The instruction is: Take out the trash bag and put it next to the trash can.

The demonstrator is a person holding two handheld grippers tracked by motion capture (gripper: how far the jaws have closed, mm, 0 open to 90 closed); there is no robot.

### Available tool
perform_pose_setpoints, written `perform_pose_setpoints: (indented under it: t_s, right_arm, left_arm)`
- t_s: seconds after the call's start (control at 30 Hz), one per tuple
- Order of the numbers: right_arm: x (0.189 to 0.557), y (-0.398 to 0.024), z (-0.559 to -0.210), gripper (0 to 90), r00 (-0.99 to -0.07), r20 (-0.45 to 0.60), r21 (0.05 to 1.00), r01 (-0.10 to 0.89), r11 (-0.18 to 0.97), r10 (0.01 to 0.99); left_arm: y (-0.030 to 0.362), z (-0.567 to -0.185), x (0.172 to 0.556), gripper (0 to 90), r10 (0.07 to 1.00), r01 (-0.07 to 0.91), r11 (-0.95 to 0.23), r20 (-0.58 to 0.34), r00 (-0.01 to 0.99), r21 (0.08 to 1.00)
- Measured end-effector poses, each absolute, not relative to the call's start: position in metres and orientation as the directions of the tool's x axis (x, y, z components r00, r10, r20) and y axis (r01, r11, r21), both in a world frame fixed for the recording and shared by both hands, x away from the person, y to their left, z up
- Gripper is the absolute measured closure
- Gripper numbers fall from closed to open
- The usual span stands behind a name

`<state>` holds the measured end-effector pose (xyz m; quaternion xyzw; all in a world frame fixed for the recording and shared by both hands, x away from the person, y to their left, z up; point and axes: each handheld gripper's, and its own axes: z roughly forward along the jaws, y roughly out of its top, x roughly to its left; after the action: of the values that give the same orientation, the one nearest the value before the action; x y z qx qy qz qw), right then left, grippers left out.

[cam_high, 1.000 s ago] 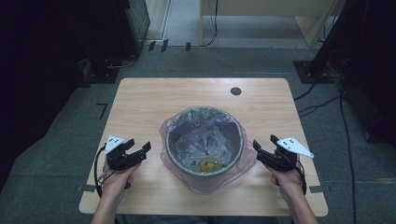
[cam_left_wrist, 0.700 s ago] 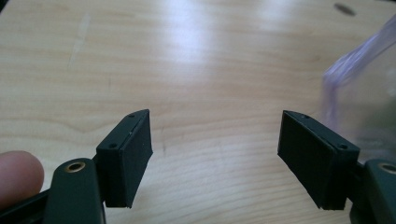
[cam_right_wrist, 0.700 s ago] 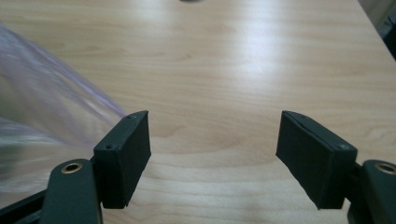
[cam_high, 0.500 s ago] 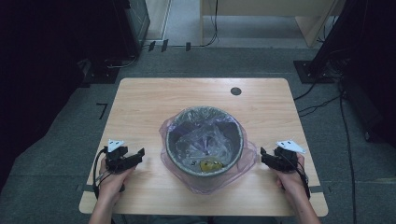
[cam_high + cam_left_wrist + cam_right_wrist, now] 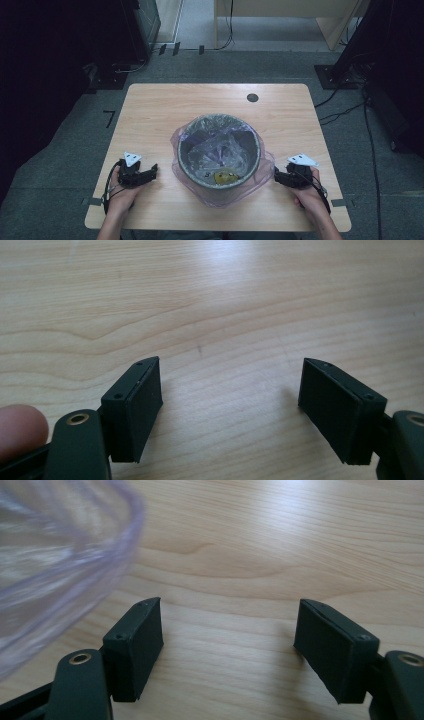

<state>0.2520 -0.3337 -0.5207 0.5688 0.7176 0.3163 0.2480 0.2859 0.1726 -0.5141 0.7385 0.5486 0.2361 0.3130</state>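
Observation:
A grey round bin (image 5: 218, 119) stands in the middle of the wooden table (image 5: 150, 110). It is lined with a clear purple bag (image 5: 225, 199) whose edge hangs over the rim. A yellowish scrap (image 5: 225, 176) lies at its bottom. My left gripper (image 5: 154, 170) sits low over the table to the bin's left, open, its jaws pointing at the bin. In the left gripper view my left gripper (image 5: 230, 400) has bare wood between its pads. My right gripper (image 5: 276, 175) is low at the bin's right, also open. In the right gripper view my right gripper (image 5: 227, 640) is empty, with the bag (image 5: 60, 555) at its left.
A small dark round hole (image 5: 252, 97) is set in the table near its far edge. Black stands and cables (image 5: 345, 75) crowd the floor behind and beside the table. A "7" mark (image 5: 109, 118) is on the floor at the left.
Both grippers have sunk toward the tabletop beside the bin. Their jaws stand as wide as before.

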Motion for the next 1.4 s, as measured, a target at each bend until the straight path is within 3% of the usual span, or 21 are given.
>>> perform_pose_setpoints:
  t_s: [0.23,0.63,0.9,1.4]
  right_arm:
    - [0.251,-0.328,-0.522,26.6,-0.251,0.019,0.741,0.654,0.155,0.968]
    - [0.249,-0.317,-0.522,26.5,-0.288,0.022,0.741,0.648,0.178,0.957]
    - [0.248,-0.309,-0.522,26.1,-0.310,0.020,0.740,0.644,0.194,0.951]
    - [0.245,-0.298,-0.521,24.4,-0.358,0.023,0.755,0.618,0.218,0.933]
  left_arm:
    - [0.155,-0.513,0.276,24.9,0.887,0.622,-0.327,0.004,0.462,0.711]
    - [0.128,-0.511,0.266,24.9,0.794,0.575,-0.440,-0.001,0.608,0.690]
    - [0.111,-0.512,0.262,24.7,0.765,0.551,-0.462,-0.002,0.644,0.695]
    - [0.098,-0.515,0.264,26.1,0.789,0.556,-0.401,-0.035,0.614,0.729]
